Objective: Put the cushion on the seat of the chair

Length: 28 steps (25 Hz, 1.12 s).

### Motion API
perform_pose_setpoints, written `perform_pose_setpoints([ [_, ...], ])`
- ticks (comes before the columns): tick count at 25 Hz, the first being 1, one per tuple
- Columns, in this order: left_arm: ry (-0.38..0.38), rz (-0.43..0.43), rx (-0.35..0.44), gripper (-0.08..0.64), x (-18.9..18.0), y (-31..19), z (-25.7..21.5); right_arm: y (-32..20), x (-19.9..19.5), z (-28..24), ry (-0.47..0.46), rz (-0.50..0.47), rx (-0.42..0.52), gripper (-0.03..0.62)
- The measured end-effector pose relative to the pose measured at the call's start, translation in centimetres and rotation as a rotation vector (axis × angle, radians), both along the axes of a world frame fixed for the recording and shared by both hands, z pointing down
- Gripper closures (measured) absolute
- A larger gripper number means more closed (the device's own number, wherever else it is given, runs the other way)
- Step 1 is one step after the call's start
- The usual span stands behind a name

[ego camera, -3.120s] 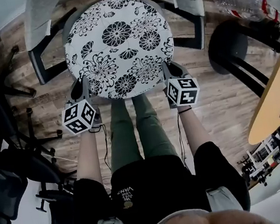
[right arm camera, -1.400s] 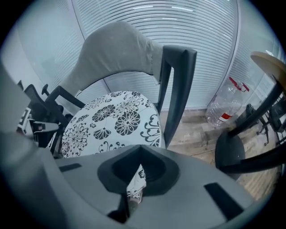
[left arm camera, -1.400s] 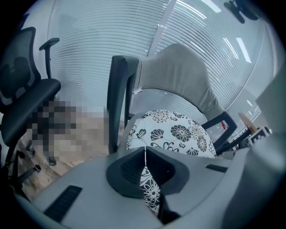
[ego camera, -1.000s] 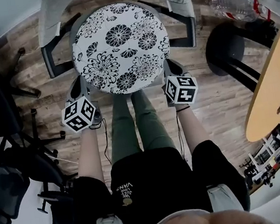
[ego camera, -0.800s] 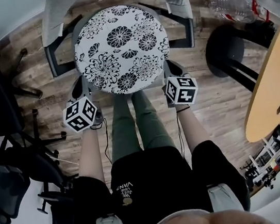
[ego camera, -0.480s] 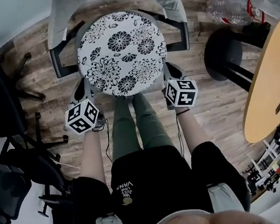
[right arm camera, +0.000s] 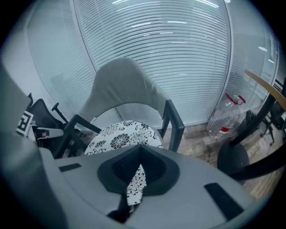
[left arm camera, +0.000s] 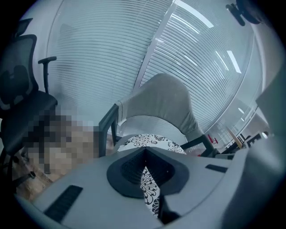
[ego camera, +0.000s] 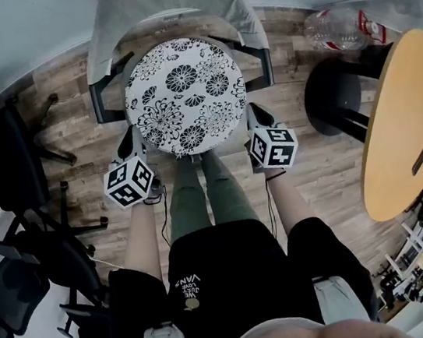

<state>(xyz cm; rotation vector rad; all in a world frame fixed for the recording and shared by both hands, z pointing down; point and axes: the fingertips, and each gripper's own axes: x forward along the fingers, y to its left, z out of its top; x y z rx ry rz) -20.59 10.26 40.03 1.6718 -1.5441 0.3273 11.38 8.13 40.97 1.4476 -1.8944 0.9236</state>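
Note:
A round white cushion (ego camera: 185,97) with black flowers is held level in front of me, over the front of the grey chair (ego camera: 171,5) with black armrests. It hides most of the seat. My left gripper (ego camera: 138,141) is shut on the cushion's near left edge. My right gripper (ego camera: 249,117) is shut on its near right edge. In the left gripper view, cushion fabric (left arm camera: 149,194) is pinched between the jaws of the left gripper (left arm camera: 145,172), with the chair back (left arm camera: 165,98) beyond. The right gripper view shows the right gripper (right arm camera: 136,172) pinching the cushion (right arm camera: 120,138) likewise.
A large clear water bottle (ego camera: 340,27) lies on the wooden floor at the right. Next to it are a black round base (ego camera: 334,95) and a round wooden tabletop (ego camera: 402,128). Black office chairs (ego camera: 7,171) crowd the left side. Window blinds stand behind the grey chair.
Both grippers have risen with the cushion, which now lies further in over the chair between its armrests. Both grips are unchanged.

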Motion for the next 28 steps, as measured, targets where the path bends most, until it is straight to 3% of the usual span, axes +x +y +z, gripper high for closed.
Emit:
perform_pose_setpoints([
  [9,0.013,-0.001,0.051,0.549,0.9,-0.2,-3.8,-0.6,-0.4,-3.7,-0.020,-0.015,0.052,0.575],
  [19,-0.042,0.054,0.142,0.549,1.7,-1.4,-9.4,-1.7,-0.7,-9.3,-0.043,-0.027,0.145,0.575],
  [28,-0.034,0.071,0.223,0.549,2.3,-0.7,-14.9,-1.2,-1.0,-14.8,-0.070,-0.053,0.233,0.575],
])
